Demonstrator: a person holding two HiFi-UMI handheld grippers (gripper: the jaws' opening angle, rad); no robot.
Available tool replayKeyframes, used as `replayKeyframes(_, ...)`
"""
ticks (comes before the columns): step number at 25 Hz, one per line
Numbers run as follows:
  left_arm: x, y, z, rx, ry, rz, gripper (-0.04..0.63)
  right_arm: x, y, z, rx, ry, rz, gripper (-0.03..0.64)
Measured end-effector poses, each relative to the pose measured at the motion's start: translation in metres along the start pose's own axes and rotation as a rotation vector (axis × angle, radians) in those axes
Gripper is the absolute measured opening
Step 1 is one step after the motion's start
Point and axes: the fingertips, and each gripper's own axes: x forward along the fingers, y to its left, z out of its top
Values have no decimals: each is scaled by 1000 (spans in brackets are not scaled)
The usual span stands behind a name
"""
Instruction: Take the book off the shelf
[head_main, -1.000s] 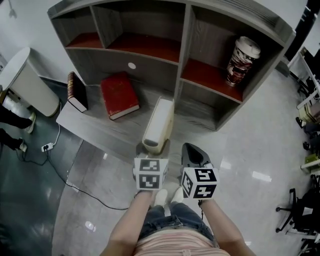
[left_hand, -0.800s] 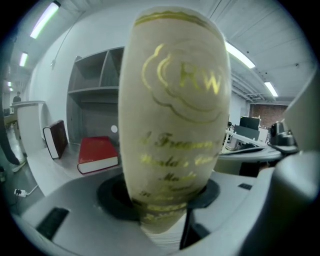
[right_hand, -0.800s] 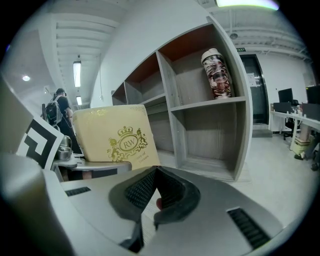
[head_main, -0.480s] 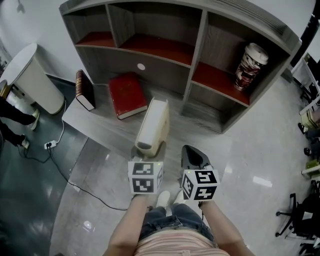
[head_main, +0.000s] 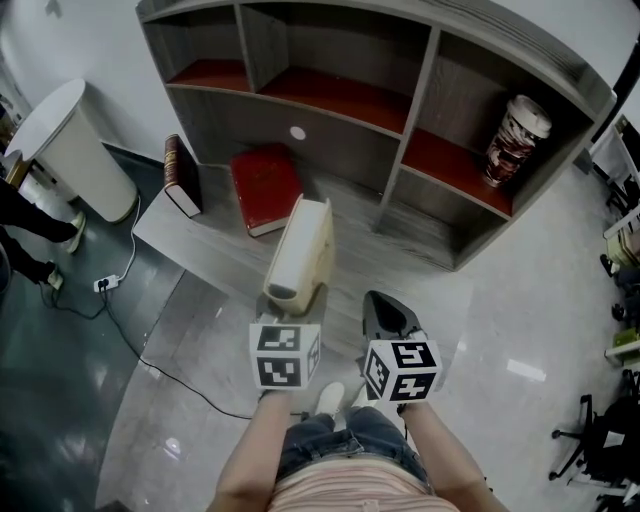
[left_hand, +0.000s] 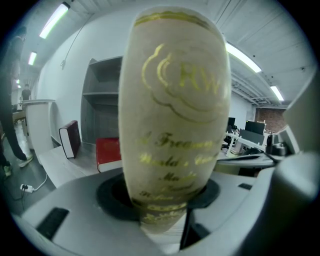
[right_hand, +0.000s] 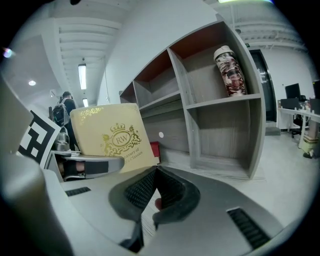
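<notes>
A thick cream book (head_main: 300, 250) with gold lettering is clamped by its spine end in my left gripper (head_main: 290, 298), in front of the grey shelf unit (head_main: 420, 130). In the left gripper view the spine (left_hand: 175, 115) stands upright and fills the middle, with the jaws of the left gripper (left_hand: 162, 200) pressed on both sides of it. My right gripper (head_main: 390, 312) hangs beside it on the right, shut and empty. The right gripper view shows the right gripper (right_hand: 150, 187) with its dark pads closed together, and the cream book's cover (right_hand: 112, 137) to the left.
A red book (head_main: 266, 185) lies flat and a dark book (head_main: 182, 175) stands upright on the low grey platform (head_main: 200, 250). A patterned canister (head_main: 515, 140) stands in a right shelf compartment. A white bin (head_main: 70, 150), a floor cable (head_main: 130, 330) and a person's feet (head_main: 30, 240) are at left.
The left gripper and the cream book have drawn back and left from the shelf's middle divider. The shelf has slid right in the head view. The right gripper stays put.
</notes>
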Motion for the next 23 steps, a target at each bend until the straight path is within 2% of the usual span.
replayKeyframes(23,-18,42,-13,-12,29,36,224,21,44,-4,-74,18,50,5)
